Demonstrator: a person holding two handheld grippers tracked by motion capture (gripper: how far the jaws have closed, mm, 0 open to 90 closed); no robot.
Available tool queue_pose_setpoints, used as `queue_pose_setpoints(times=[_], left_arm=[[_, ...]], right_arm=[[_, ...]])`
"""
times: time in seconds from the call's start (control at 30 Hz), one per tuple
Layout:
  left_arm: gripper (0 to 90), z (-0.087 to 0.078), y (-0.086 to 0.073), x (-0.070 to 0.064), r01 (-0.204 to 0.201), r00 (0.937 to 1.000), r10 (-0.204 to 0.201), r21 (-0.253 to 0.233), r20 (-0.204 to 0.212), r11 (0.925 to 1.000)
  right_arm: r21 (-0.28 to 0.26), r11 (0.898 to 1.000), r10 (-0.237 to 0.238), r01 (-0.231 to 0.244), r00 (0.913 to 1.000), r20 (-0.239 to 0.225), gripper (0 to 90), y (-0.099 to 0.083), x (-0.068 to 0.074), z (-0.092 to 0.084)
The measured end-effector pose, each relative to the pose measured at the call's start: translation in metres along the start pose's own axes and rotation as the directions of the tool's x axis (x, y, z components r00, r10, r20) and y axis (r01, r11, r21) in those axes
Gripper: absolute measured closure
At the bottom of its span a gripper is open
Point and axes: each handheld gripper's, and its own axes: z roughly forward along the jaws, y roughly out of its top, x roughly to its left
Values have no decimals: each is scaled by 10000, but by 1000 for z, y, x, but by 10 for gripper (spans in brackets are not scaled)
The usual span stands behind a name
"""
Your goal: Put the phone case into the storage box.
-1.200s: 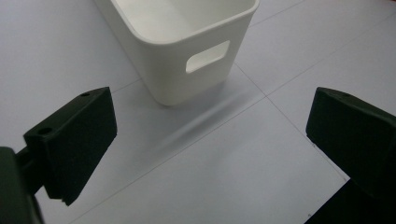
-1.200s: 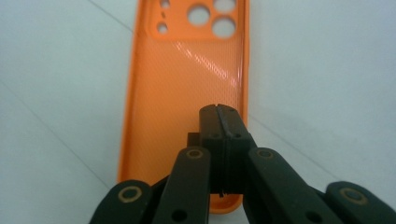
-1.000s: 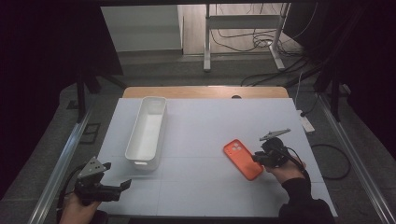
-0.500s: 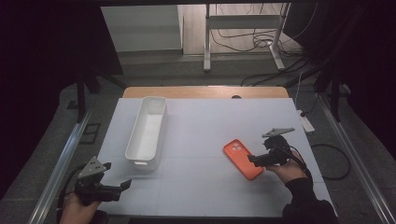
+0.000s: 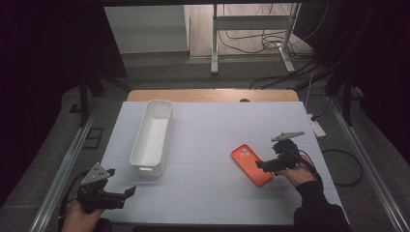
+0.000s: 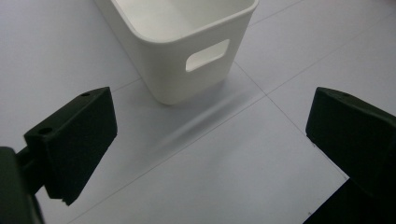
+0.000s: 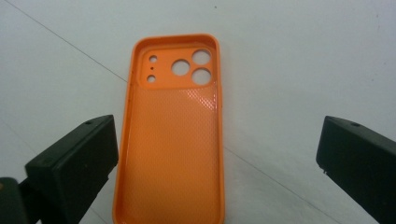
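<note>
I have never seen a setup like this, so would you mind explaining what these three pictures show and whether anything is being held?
A person sits at a white table holding a hand-operated tool in each hand, each ending in two black jaws. The high view looks down from above. The left tongs rest near the table's front corner; the right tongs sit at the orange phone case. The other two pictures come from cameras riding on each tool. The left gripper view looks at the end of a white bin. The right gripper view shows the case lying hollow side up between jaws that have just been opening, so nothing is held.
</note>
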Motion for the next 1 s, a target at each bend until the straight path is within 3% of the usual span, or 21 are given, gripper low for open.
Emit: queue_pose_setpoints(times=[0.27,0.6,0.77,1.0], left_arm=[[26,0,0,-1,-23,10000,23,14,-35,10000],[27,0,0,-1,-51,10000,51,33,-24,10000],[27,0,0,-1,-65,10000,65,45,-13,10000],[27,0,0,-1,-79,10000,79,54,-27,10000]], right_arm=[[283,9996,-86,76,9993,367,0,-2,-4,11],[954,9954,-58,39,9998,199,0,-13,-10,30],[1501,9883,-324,284,9992,245,0,-18,-9,39],[1653,9846,-649,572,9970,421,0,-18,-6,41]])
